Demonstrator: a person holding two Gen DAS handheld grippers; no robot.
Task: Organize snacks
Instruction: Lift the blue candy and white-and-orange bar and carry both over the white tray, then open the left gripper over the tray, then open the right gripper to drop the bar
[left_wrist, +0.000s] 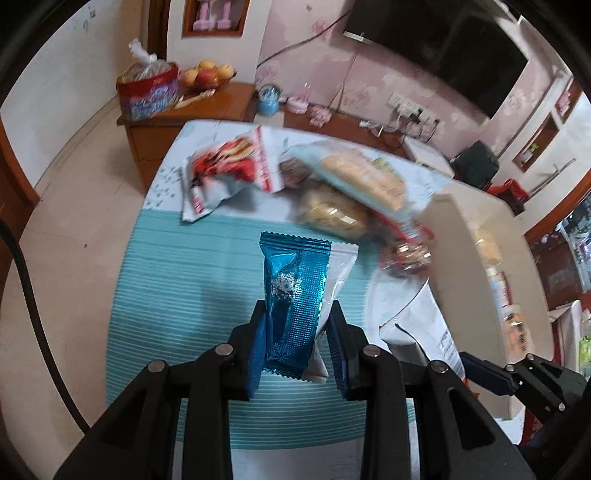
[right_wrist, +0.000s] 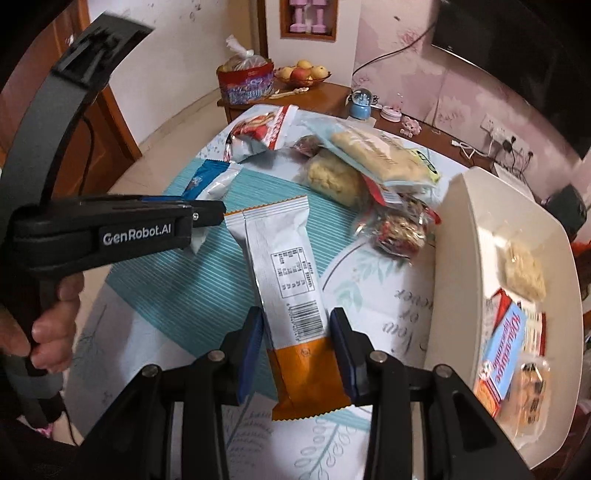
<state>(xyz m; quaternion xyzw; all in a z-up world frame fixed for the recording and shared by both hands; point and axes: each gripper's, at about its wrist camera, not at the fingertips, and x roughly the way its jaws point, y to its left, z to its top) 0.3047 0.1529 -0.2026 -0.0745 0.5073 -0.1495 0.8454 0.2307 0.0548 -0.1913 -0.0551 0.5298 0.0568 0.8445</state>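
Note:
My left gripper (left_wrist: 297, 314) is shut on a blue foil snack pack (left_wrist: 293, 295) with a white pack behind it, held above the table. In the right wrist view the left gripper (right_wrist: 207, 218) shows at left with the blue and white pack (right_wrist: 210, 181). My right gripper (right_wrist: 297, 321) is shut on a white and orange snack bar (right_wrist: 288, 280) above the table. A cream tray (right_wrist: 454, 266) at right holds several snacks. A pile of snacks (right_wrist: 354, 166) lies at the table's far side.
A red and white bag (left_wrist: 229, 166) lies at the far left of the table. The striped teal mat (left_wrist: 192, 280) covers the table middle. A wooden side cabinet (left_wrist: 177, 118) with a fruit bowl and a basket stands behind.

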